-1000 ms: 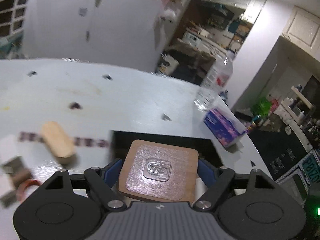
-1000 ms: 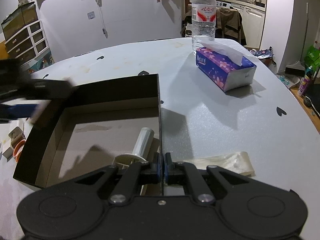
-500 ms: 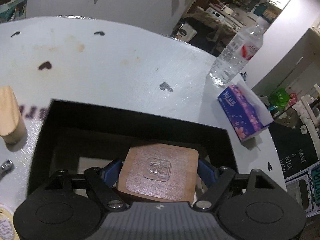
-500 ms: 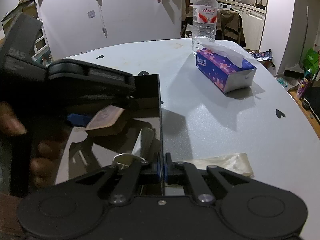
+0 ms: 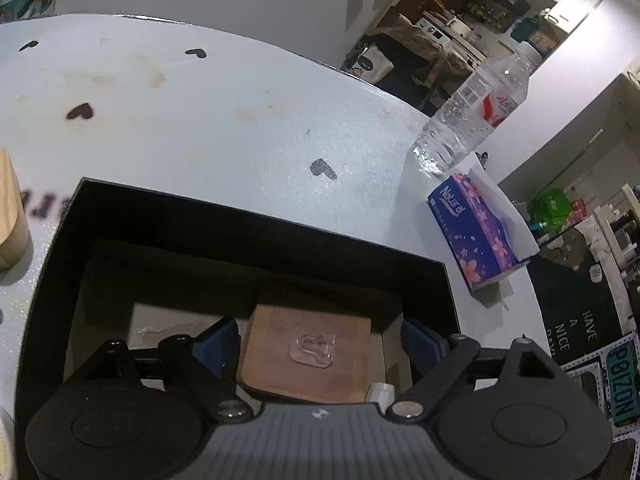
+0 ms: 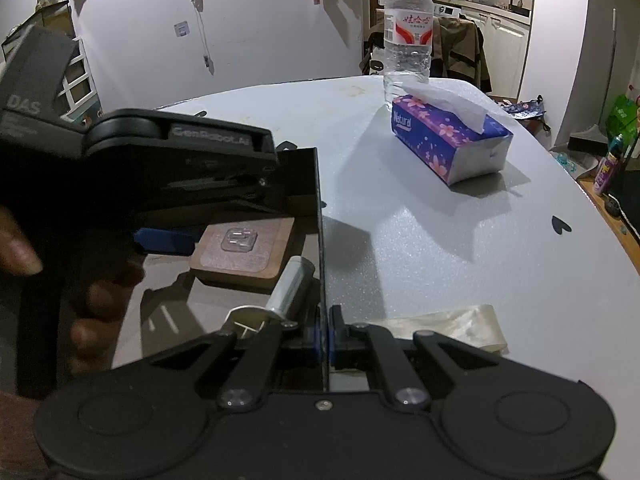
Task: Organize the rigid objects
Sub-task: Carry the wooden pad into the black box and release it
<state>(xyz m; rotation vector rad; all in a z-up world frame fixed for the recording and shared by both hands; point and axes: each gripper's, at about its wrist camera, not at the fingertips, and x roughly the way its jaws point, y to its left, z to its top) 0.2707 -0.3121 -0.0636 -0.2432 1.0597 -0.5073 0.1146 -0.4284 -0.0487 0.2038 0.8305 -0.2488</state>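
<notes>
A brown wooden square with a clear plastic hook lies on the floor of the black box, also seen in the right wrist view. My left gripper is open inside the box, its blue pads apart on either side of the square. My right gripper is shut on the black box's right wall. A silver metal cylinder lies in the box by that wall.
A purple tissue box and a water bottle stand at the far right of the white table. A clear plastic strip lies near my right gripper. A wooden block sits left of the box.
My left gripper carried the wooden square over the box, lowered it in, and opened. The square now rests on the box floor. The right gripper stayed put.
</notes>
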